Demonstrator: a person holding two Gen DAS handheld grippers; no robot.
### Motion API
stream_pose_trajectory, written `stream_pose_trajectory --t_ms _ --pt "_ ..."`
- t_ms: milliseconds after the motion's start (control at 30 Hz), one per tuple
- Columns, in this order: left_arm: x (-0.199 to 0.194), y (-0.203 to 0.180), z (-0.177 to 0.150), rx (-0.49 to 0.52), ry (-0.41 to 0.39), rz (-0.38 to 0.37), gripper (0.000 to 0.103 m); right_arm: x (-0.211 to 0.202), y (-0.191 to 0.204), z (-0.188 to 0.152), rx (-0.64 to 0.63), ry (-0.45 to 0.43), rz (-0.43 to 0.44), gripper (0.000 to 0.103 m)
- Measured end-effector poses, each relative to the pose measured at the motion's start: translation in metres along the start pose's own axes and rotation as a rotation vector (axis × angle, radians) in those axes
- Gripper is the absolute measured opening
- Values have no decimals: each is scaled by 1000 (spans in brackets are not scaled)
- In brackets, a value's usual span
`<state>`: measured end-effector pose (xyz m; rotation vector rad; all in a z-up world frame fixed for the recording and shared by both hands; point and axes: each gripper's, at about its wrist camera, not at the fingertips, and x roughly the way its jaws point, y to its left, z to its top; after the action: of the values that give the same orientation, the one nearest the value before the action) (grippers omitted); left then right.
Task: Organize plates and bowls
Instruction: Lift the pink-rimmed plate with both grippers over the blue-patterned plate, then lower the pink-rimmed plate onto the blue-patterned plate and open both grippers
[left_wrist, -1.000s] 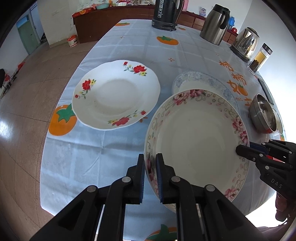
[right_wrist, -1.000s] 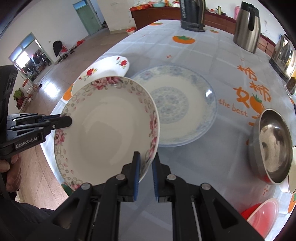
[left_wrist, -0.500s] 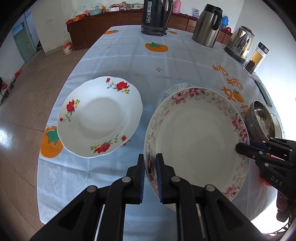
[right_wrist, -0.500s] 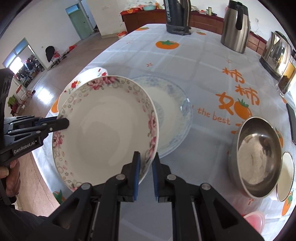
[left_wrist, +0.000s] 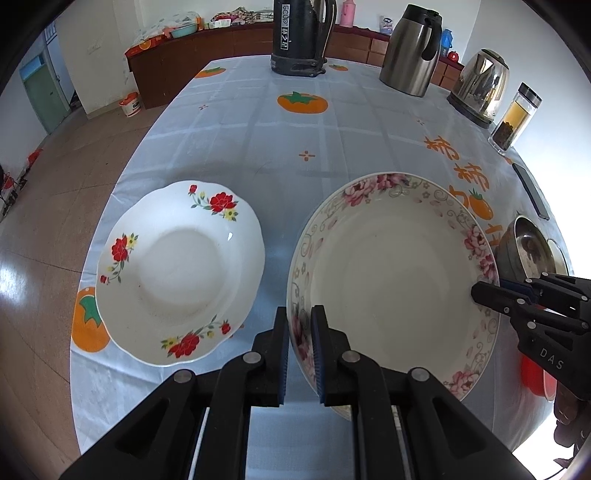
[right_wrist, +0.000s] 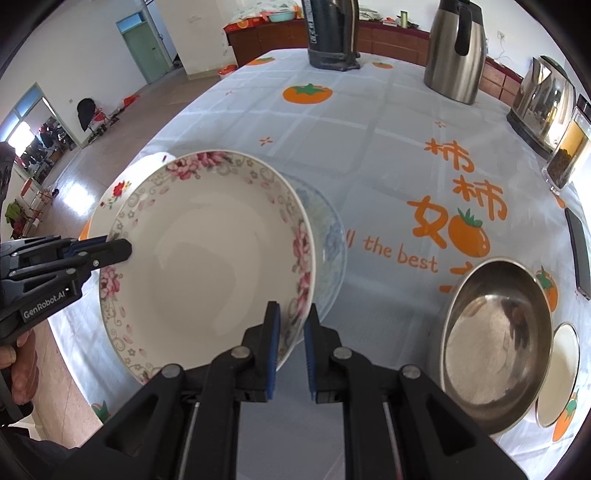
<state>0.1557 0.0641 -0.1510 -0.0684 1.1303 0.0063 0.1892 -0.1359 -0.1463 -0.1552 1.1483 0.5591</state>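
Observation:
Both grippers hold one pink-flowered plate (left_wrist: 391, 280) above the table. My left gripper (left_wrist: 300, 325) is shut on its near-left rim; my right gripper (right_wrist: 292, 325) is shut on the opposite rim. The same plate fills the left of the right wrist view (right_wrist: 207, 258). A blue-patterned plate (right_wrist: 332, 240) lies under it on the table, mostly hidden. A red-flowered white plate (left_wrist: 181, 273) lies on the table to the left. A steel bowl (right_wrist: 495, 343) sits at the right.
At the back stand a black kettle (left_wrist: 299, 37), a steel thermos jug (left_wrist: 412, 51), a steel kettle (left_wrist: 480, 85) and a glass jar (left_wrist: 515, 118). A phone (left_wrist: 532, 192) lies near the right edge. A small white dish (right_wrist: 557, 373) and a red bowl (left_wrist: 535, 376) are near the steel bowl.
Both grippers have carried the pink-flowered plate up and back toward me. It now covers more of the blue-patterned plate. Both grips are unchanged.

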Motion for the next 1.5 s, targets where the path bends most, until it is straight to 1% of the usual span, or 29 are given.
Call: stream_pose_trajectory --t_ms 233,600,967,1500 --pt "11 -4 10 3 4 -5 13 7 -10 8 16 9 -13 12" --pt "24 -8 15 3 22 -17 13 17 -22 15 27 29 -35 13" --pt "35 -6 18 -11 47 -29 13 24 -23 21 19 47 -42 13" --pt "38 -7 20 -9 37 -21 13 32 -25 24 23 55 -50 14"
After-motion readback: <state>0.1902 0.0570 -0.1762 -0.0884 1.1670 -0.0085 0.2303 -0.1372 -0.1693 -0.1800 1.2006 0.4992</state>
